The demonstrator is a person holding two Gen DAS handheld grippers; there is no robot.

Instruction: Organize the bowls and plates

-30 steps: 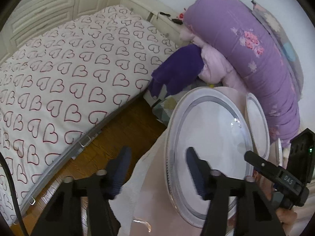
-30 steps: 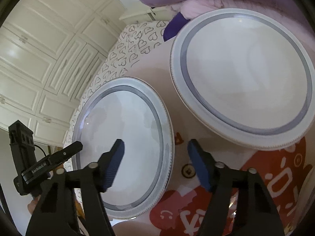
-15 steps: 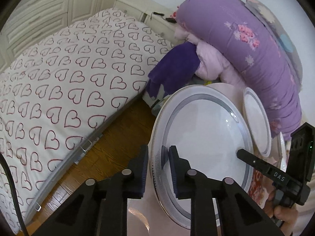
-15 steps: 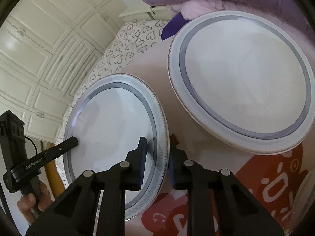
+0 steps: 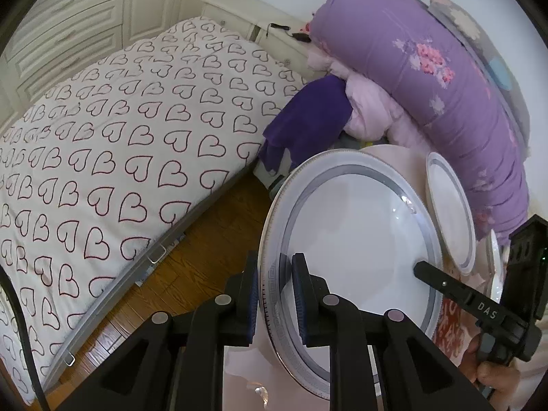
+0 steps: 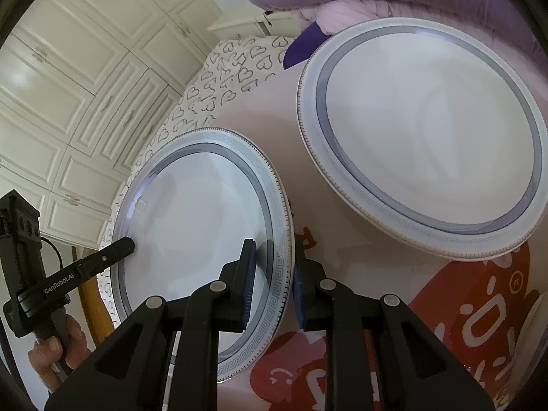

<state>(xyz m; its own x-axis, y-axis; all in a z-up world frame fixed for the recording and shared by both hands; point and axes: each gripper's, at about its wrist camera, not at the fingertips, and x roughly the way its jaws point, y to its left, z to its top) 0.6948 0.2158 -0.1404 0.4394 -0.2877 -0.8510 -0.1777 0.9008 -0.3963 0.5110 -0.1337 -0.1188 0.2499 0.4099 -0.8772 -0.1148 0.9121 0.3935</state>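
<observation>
While the left gripper (image 5: 274,294) and right gripper (image 6: 272,284) each pinch opposite rims of the near plate (image 6: 202,226) at the table's (image 6: 298,164) edge, lift both sides evenly and keep it clear of the second plate (image 6: 428,133).

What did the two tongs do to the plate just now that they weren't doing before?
Both tongs closed on the near plate: the left tongs pinched one side of its rim, the right tongs the opposite side. A second ago both stood open. The far plate stayed put on the table.
</observation>
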